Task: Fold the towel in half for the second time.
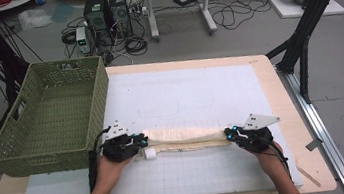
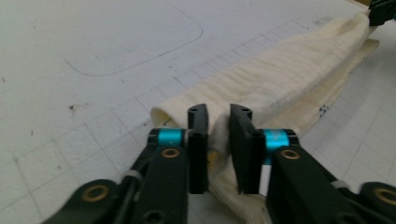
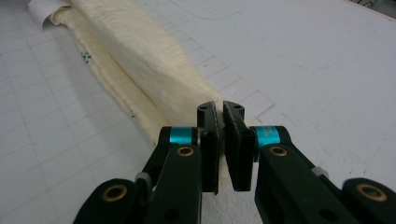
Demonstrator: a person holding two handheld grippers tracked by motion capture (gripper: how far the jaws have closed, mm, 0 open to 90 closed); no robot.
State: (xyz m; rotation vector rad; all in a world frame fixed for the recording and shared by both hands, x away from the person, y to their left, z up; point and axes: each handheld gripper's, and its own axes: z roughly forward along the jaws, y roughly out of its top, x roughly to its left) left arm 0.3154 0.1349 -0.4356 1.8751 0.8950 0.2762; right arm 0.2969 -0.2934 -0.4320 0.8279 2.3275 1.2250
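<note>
Over on the far left sits the olive-green woven plastic basket [image 1: 49, 118], parked on the left edge of the pale wooden table [image 1: 290, 106], its near-right corner just beside the left gripper [image 1: 141, 142]. That gripper, in the person's left hand [image 1: 106, 168], lies low over the white gridded mat [image 1: 184, 90] with its jaws parted around the left end of the cream ribbed cloth [image 1: 185, 139]; in the left gripper view [image 2: 218, 126] there is a gap between the pads and a fold of fabric sits loosely in it, so the hold is released, not pinching. The cloth itself is folded into a long narrow band lying flat on the mat, running left to right across the near middle of the table between the two grippers, with a small white tag [image 1: 150, 154] poking out near its left end. On to the right: the right gripper [image 1: 228, 133], in the person's right hand [image 1: 268, 157], is clenched on the cloth's right end, and the right gripper view [image 3: 219, 122] has the pads pressed close together with the fabric edge [image 3: 140, 70] caught between them.
</note>
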